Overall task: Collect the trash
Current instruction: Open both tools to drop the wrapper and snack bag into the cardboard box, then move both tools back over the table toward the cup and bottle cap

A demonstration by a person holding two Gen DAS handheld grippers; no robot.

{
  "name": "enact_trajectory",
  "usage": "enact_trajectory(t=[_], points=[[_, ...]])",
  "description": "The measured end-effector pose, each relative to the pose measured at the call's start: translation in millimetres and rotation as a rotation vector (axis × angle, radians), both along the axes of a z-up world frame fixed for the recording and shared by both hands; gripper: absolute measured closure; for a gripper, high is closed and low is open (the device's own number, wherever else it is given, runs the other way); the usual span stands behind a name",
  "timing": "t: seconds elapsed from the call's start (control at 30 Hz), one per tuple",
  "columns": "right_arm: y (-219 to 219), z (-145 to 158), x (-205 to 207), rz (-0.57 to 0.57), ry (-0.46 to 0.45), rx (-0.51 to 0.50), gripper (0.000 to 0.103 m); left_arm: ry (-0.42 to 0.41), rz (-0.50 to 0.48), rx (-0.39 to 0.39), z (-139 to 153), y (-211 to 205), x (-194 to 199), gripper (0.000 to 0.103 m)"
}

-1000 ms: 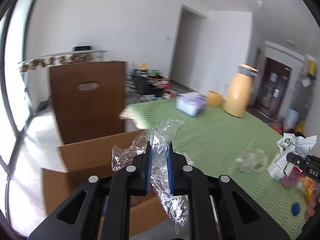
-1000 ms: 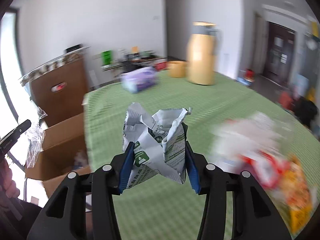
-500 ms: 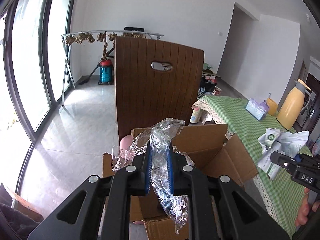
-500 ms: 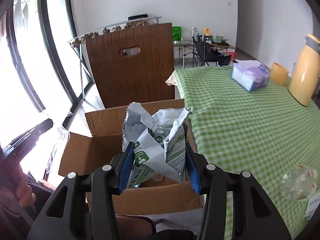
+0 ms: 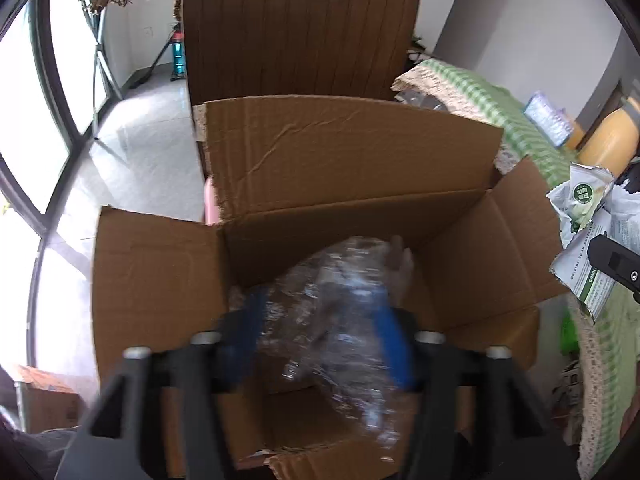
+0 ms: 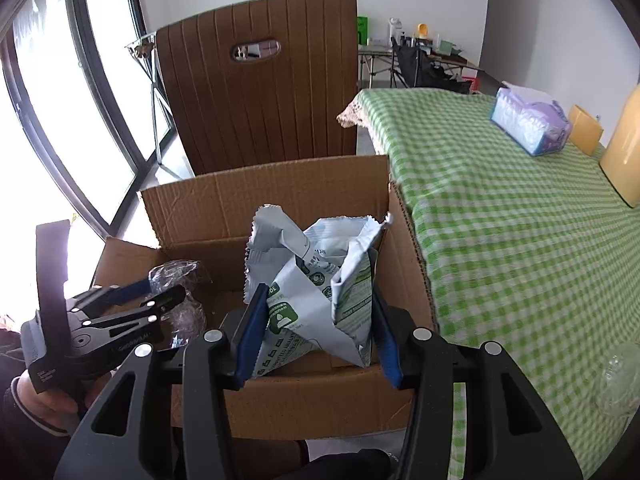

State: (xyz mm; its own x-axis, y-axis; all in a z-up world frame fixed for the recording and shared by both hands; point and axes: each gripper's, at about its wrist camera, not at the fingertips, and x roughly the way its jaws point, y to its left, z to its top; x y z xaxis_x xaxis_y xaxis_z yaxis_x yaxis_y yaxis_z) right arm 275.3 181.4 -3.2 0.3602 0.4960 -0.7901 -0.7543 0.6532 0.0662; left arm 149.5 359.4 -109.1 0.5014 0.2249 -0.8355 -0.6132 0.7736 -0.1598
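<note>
The left wrist view looks steeply down, close over the open box (image 5: 360,216), from its near side. The right wrist view sits farther back and higher, facing the box (image 6: 272,200), chair (image 6: 260,92) and table (image 6: 500,208). Both share the box and chair (image 5: 304,32).

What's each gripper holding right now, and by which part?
Right gripper: crumpled wrapper, clamped across its lower middle. Left gripper: clear plastic sits between its fingers over the box, but blur hides whether they still pinch it.
</note>
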Motion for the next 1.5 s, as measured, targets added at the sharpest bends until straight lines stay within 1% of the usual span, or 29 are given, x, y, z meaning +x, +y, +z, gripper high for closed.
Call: enact_trajectory(t=[0.07,0.17,0.23,0.27,0.3,0.33,0.37,0.4,0.5,0.6,0.67,0.77,0.87,1.07,1.2,1.33,1.43,1.5], points=[[8,-9,4,0.005,0.009,-0.014,0.055,-0.006,-0.009,-0.005,3,2,2,0.027],[21,-22,8,0.015,0.026,-0.031,0.054,-0.015,0.000,0.002,6,6,-2,0.017],[31,-34,12,0.013,0.030,-0.061,0.051,-0.018,0.009,0.008,8,9,-9,0.016],[34,-37,13,0.012,0.030,-0.073,0.049,-0.026,0.012,0.010,11,11,-11,0.012],[39,-42,14,0.012,0.032,-0.089,0.043,-0.030,0.021,0.018,13,13,-14,0.009],[41,-46,16,0.003,0.027,-0.103,0.040,-0.036,0.031,0.026,16,14,-15,0.008],[43,-47,16,-0.002,0.023,-0.110,0.034,-0.044,0.038,0.030,18,15,-17,0.008],[43,-47,16,-0.002,0.022,-0.107,0.031,-0.055,0.049,0.033,21,18,-19,0.008],[43,-47,16,-0.004,0.028,-0.092,0.031,-0.043,0.088,0.022,21,23,-17,0.008],[40,-42,16,-0.015,0.026,-0.087,0.031,-0.008,0.076,-0.007,16,22,-12,0.008],[34,-36,15,-0.022,0.022,-0.075,0.031,-0.022,0.065,-0.018,19,19,-10,0.008],[25,-29,15,-0.038,0.016,-0.064,0.031,-0.049,0.056,-0.014,26,17,-9,0.008],[16,-20,15,-0.052,0.007,-0.048,0.031,-0.072,0.050,0.015,40,12,-9,0.008],[-1,1,9,-0.071,-0.018,-0.009,0.031,-0.091,0.038,0.070,61,-3,-12,0.008],[-16,12,3,-0.079,-0.026,0.014,0.031,-0.101,0.029,0.151,78,-20,-18,0.008],[-30,19,-6,-0.092,-0.039,0.029,0.031,-0.119,0.031,0.187,89,-31,-25,0.008],[-47,34,-14,-0.108,-0.076,0.077,0.031,-0.157,0.037,0.226,103,-42,-30,0.008],[-60,45,-18,-0.124,-0.109,0.118,0.031,-0.183,0.050,0.290,116,-53,-33,0.008]])
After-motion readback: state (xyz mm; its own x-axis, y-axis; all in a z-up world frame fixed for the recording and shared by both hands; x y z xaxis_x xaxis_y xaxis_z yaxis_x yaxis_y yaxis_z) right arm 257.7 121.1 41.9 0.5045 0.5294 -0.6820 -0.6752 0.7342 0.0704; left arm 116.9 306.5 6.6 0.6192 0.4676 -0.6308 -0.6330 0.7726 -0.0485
